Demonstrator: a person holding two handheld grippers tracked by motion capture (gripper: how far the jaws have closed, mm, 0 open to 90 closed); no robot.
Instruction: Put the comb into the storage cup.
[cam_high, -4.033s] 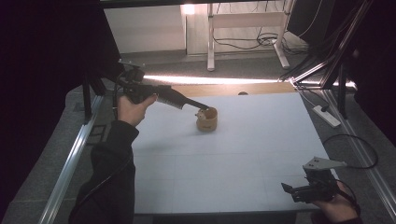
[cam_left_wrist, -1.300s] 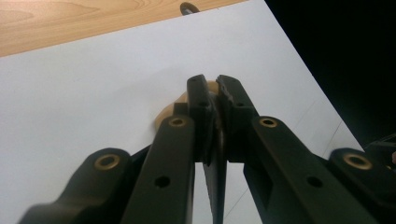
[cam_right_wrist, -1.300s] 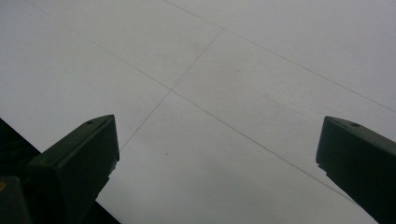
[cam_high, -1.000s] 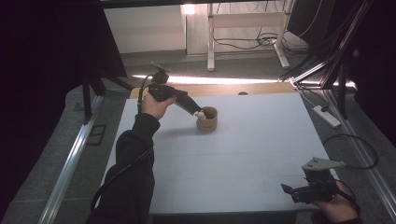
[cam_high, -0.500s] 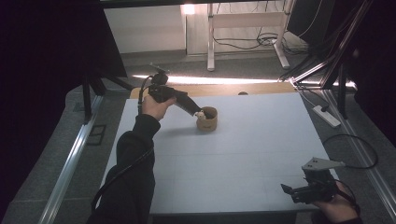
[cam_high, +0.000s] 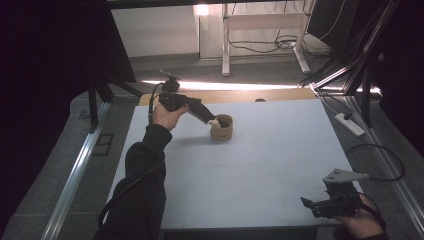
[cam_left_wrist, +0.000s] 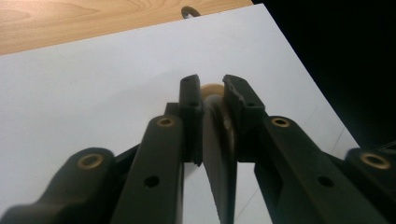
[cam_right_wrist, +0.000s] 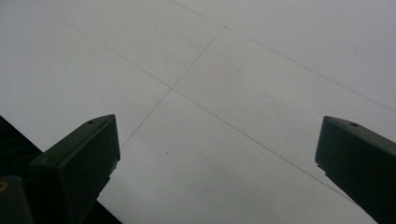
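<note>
We log the white table (cam_high: 250, 175) first: it spans the high view, with a strip of bare wood at its far edge. A small tan cup (cam_high: 222, 127) stands upright on the far-left part of the table, its mouth up, so its long axis is vertical.

The left gripper (cam_high: 214, 121) reaches in from the cup's left and slightly above, sloping down toward it, and its tips meet the cup at the near-left side of the rim. In the left gripper view the cup wall (cam_left_wrist: 215, 135) runs up between the two black jaws, one jaw outside the wall and one inside the mouth (the rounded rim shows pale just past the tips). The jaws have just been opening a little; a thin gap shows on each side of the wall, so we read the pads as no longer pressing, though the margin is slight and we hold that reading loosely.

The right gripper (cam_high: 320, 205) sits well apart at the near-right corner of the table, held low in the person's hand, with its jaws spread wide over bare table in the right gripper view and nothing between them.

Judgement: the left hand is by far the nearer, and the cup lies straight ahead of its tips. Any withdrawal should go up along the wall, not sideways, or the inner jaw may tip the cup.
</note>
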